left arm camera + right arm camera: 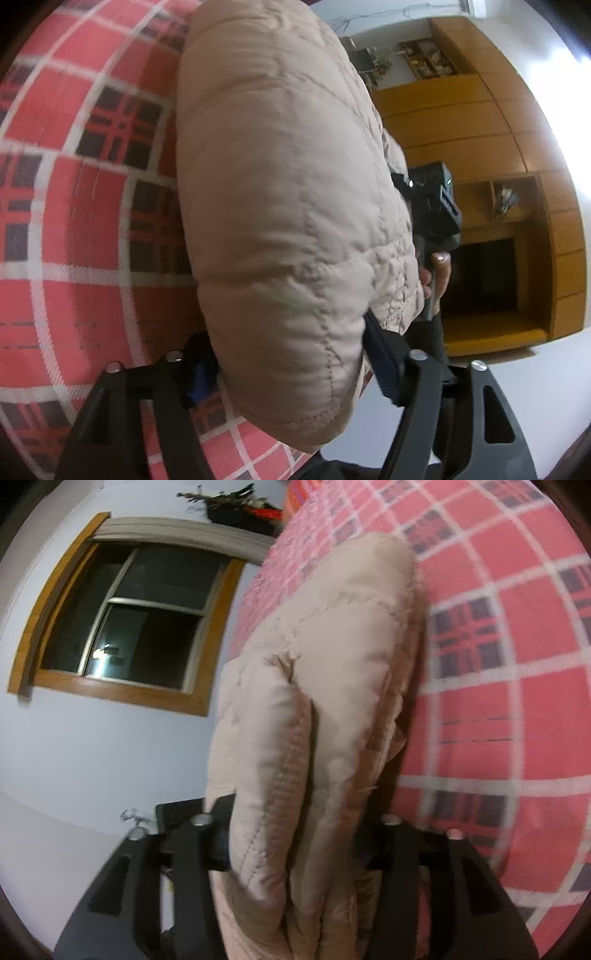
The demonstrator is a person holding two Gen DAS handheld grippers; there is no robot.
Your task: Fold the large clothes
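A beige quilted puffer jacket fills the middle of the left wrist view, bulging between my black fingers. My left gripper is shut on its padded edge. In the right wrist view the same jacket hangs in thick folds, and my right gripper is shut on a bunched seam. Behind the jacket lies a red plaid bedspread. The other gripper's black body and a hand show past the jacket in the left wrist view.
Wooden cabinets and shelves stand along the wall on the right of the left wrist view. A wood-framed dark window is set in a pale wall left of the jacket in the right wrist view. A dark object sits low by that wall.
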